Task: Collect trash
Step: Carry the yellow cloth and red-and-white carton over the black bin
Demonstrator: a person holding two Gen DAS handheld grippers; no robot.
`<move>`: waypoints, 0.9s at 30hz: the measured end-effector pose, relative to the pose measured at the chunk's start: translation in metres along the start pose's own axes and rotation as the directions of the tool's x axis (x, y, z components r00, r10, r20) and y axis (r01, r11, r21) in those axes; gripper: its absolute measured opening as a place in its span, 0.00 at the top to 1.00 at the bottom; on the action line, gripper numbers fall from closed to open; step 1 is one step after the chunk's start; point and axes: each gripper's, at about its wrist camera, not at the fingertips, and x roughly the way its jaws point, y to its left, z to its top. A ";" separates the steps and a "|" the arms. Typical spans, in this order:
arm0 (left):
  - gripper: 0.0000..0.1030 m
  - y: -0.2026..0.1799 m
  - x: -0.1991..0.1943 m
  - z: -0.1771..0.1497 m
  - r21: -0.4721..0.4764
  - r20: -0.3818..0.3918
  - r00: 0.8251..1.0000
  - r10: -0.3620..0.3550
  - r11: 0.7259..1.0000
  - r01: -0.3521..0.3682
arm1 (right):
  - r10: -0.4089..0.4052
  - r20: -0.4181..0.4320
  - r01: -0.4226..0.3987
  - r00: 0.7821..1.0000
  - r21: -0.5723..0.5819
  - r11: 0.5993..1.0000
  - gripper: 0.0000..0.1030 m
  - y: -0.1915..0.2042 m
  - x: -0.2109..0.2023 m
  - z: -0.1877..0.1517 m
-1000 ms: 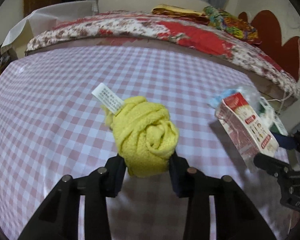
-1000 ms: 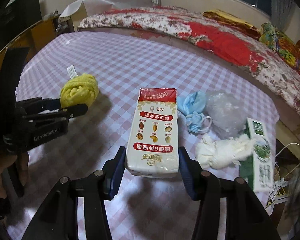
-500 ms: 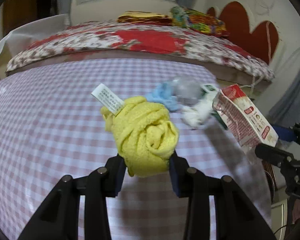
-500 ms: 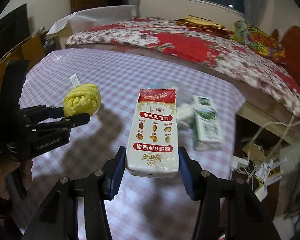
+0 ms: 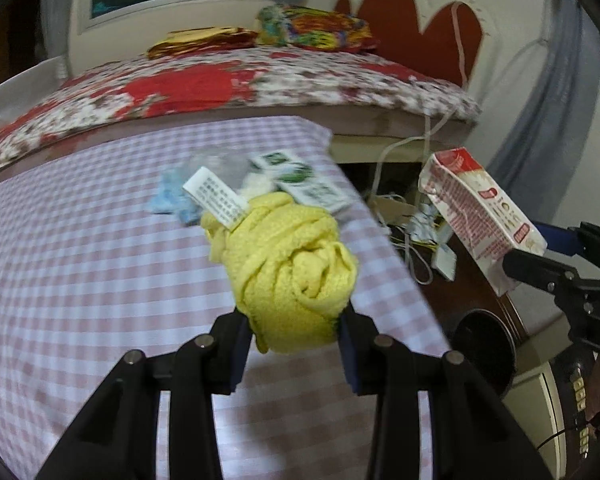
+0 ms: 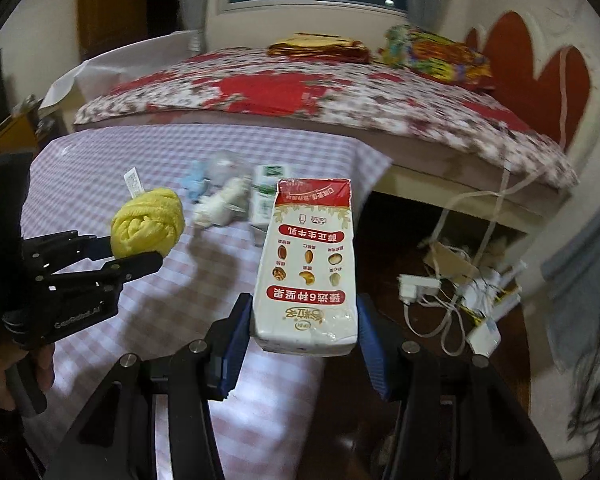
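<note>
My left gripper [image 5: 296,344] is shut on a balled yellow cloth [image 5: 292,268] with a white label [image 5: 216,196], held above the checked table. The same cloth [image 6: 148,226] and left gripper [image 6: 132,256] show at the left of the right wrist view. My right gripper [image 6: 304,336] is shut on a red and white milk carton [image 6: 310,264], held over the table's right edge; this carton [image 5: 480,216] hangs at the right of the left wrist view. On the table lie a green and white carton [image 6: 266,196], a white wad [image 6: 220,204], a blue mask [image 6: 194,184] and a clear plastic bag [image 6: 224,164].
The pink checked table [image 5: 80,260] ends at a right edge [image 5: 380,232]. Beyond it the dark floor holds a power strip and tangled cables [image 6: 452,292]. A round dark bin opening [image 5: 484,348] sits below right. A bed with a red floral cover [image 6: 300,92] runs behind.
Both grippers have swung right with their loads. The view has shifted from the table's middle to its right edge, bringing the floor, cables and bin into sight.
</note>
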 end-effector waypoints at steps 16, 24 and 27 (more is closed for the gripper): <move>0.62 -0.124 0.020 0.001 0.178 -0.062 0.980 -0.188 0.964 0.196 | -0.165 -0.062 0.174 0.984 0.191 0.966 0.48 -0.104 -0.048 -0.075; 0.62 -0.193 0.027 -0.014 0.264 -0.132 0.955 -0.264 0.920 0.291 | -0.217 -0.115 0.241 0.969 0.284 0.928 0.48 -0.151 -0.069 -0.128; 0.62 -0.216 0.032 -0.020 0.290 -0.168 0.943 -0.286 0.900 0.325 | -0.221 -0.138 0.256 0.965 0.331 0.908 0.48 -0.169 -0.075 -0.151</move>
